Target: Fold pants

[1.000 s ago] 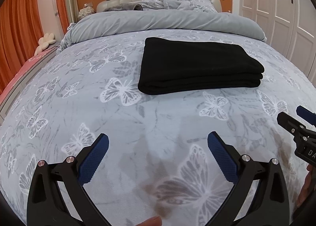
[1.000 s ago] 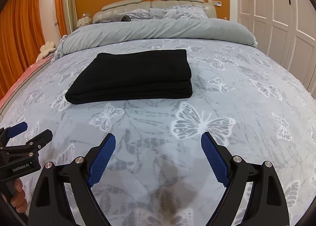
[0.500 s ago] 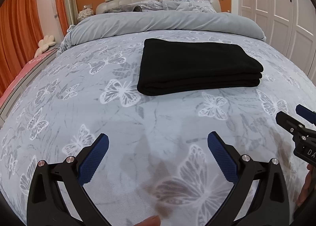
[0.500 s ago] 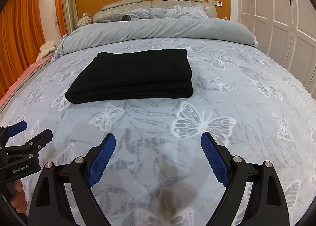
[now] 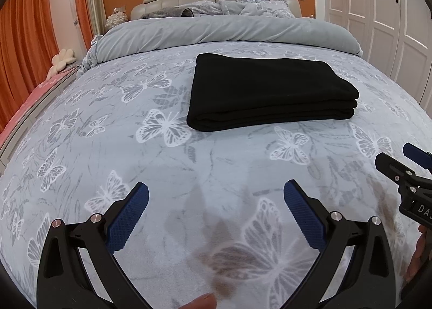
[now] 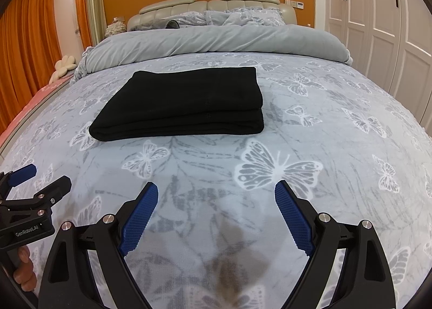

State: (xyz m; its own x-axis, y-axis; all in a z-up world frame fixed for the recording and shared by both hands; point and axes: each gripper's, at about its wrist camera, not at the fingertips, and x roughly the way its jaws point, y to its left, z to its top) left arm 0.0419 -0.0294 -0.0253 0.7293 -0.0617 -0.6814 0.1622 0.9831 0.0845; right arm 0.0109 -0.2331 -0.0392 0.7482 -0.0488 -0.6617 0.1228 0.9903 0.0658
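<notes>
Black pants (image 5: 270, 90) lie folded into a neat layered rectangle in the middle of the bed; they also show in the right wrist view (image 6: 183, 104). My left gripper (image 5: 216, 193) is open and empty, hovering over the bedspread well short of the pants. My right gripper (image 6: 216, 191) is open and empty too, also short of the pants. The right gripper shows at the right edge of the left wrist view (image 5: 405, 171). The left gripper shows at the left edge of the right wrist view (image 6: 35, 182).
The bed carries a grey butterfly-print spread (image 5: 135, 147). A rolled grey duvet (image 5: 216, 31) and pillows lie by the headboard. White wardrobe doors (image 6: 383, 25) stand at the right, orange curtains (image 6: 29, 33) at the left.
Almost nothing: both grippers stay open and hover in place; the left wrist view has drifted very slightly, and the pants have not moved.
</notes>
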